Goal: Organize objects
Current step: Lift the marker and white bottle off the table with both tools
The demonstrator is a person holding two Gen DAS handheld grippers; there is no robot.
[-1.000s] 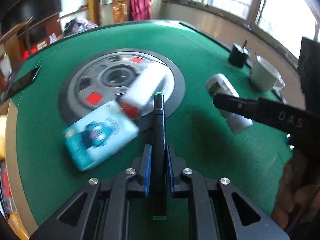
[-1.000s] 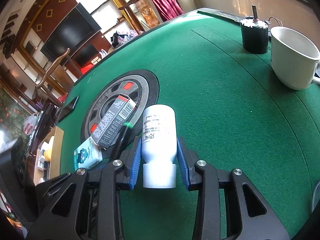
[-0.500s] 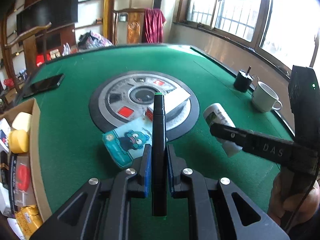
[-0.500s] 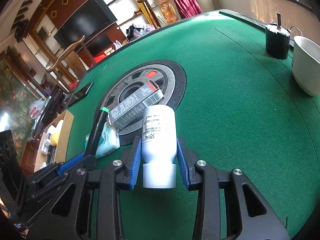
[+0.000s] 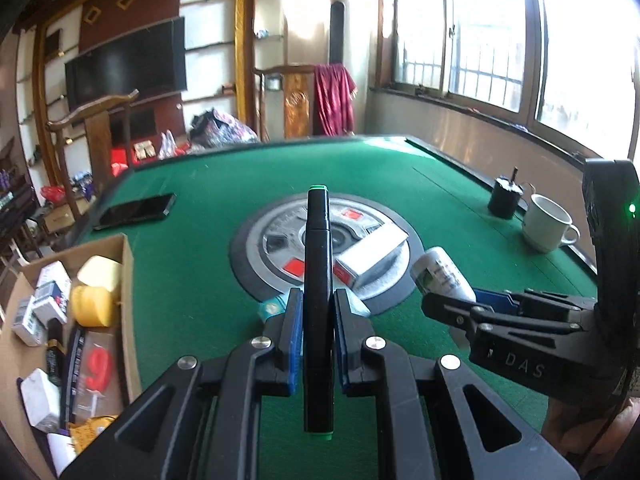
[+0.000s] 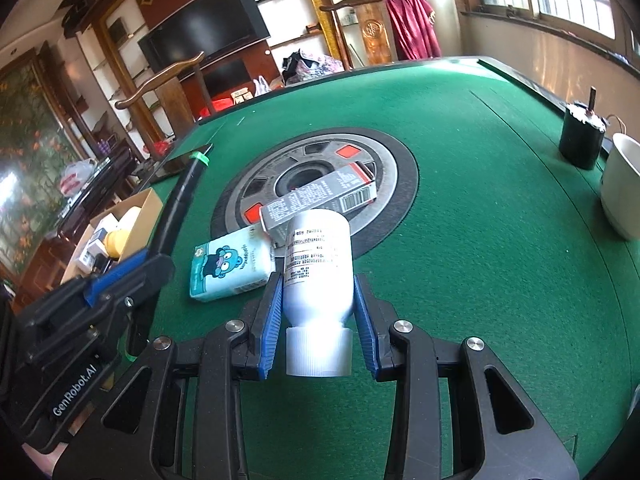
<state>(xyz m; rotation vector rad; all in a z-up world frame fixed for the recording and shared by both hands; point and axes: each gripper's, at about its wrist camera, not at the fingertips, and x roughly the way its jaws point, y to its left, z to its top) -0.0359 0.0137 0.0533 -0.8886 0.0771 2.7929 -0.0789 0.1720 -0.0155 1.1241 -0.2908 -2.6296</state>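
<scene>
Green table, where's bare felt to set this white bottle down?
Bare felt lies between the centre disc and the white mug, and between the disc and the phone. The near edge of the disc is crowded: grey box, tissue pack.

On the green desk point(image 6: 460, 208): one black marker point(image 5: 318, 280), one white bottle point(image 6: 318, 268), one grey carton point(image 6: 320, 198), one teal tissue pack point(image 6: 230, 266), one phone point(image 5: 136, 211), one white mug point(image 5: 546, 224), one black canister point(image 5: 505, 199), one cardboard box point(image 5: 127, 304)
</scene>
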